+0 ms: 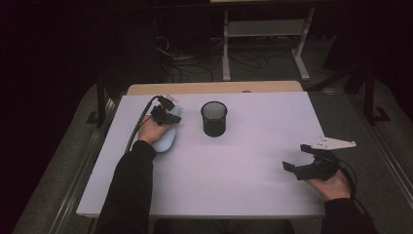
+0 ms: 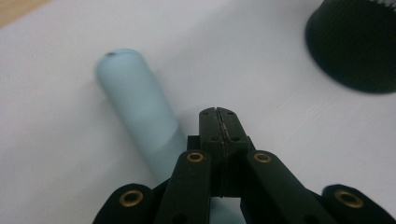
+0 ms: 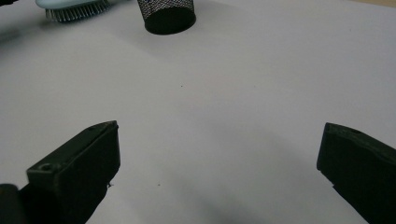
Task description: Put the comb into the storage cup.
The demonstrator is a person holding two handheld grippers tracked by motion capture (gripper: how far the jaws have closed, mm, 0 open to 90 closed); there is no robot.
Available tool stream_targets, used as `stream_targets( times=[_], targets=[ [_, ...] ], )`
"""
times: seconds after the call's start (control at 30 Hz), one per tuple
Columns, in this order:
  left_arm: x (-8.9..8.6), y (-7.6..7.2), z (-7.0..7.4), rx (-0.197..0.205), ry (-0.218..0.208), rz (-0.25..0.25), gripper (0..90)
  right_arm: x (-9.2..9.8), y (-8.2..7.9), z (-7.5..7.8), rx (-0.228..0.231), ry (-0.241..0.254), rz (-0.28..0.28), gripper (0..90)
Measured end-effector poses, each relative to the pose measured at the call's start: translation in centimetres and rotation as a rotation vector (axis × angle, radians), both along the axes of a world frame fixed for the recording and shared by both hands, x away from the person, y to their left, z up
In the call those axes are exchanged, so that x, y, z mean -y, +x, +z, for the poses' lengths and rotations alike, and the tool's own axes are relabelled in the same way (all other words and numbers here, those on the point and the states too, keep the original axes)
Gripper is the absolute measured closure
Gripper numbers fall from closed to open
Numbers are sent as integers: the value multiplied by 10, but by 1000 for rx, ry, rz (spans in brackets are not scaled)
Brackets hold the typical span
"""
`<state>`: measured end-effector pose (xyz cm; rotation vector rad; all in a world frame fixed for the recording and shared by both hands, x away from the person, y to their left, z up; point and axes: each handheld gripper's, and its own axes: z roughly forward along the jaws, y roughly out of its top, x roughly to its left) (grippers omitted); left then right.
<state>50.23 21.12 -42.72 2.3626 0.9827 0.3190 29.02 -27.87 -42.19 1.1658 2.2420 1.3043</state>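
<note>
Two grippers, one brush

Two jaws of the left gripper (image 2: 218, 116) are pressed together with nothing between them, just above the pale blue hairbrush (image 1: 165, 136) lying left of the black mesh cup (image 1: 214, 118). The right gripper (image 1: 299, 158) is held wide apart over the bare white table (image 1: 234, 165).

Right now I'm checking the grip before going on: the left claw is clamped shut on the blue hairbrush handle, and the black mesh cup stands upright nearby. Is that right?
Not quite. The left claw is shut, but on nothing: the left gripper view shows its jaws pressed together beside the blue hairbrush handle, not around it. The black mesh cup does stand upright nearby.
</note>
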Motion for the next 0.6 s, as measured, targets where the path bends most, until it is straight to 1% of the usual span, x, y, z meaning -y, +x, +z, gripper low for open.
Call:
stream_targets(
  times=[0.1,0.3,0.4,0.6],
  targets=[
    [0,1,-2,-9,5,4,900,1,0,0,0,2,-1,0],
    [-1,1,-2,-9,19,13,900,0,0,0,-1,1,-1,0],
    [-6,1,-1,-12,17,25,900,1,0,0,-1,0,-1,0],
    [-15,1,0,-5,-3,49,900,0,0,0,-5,-1,0,0]
  ],
)
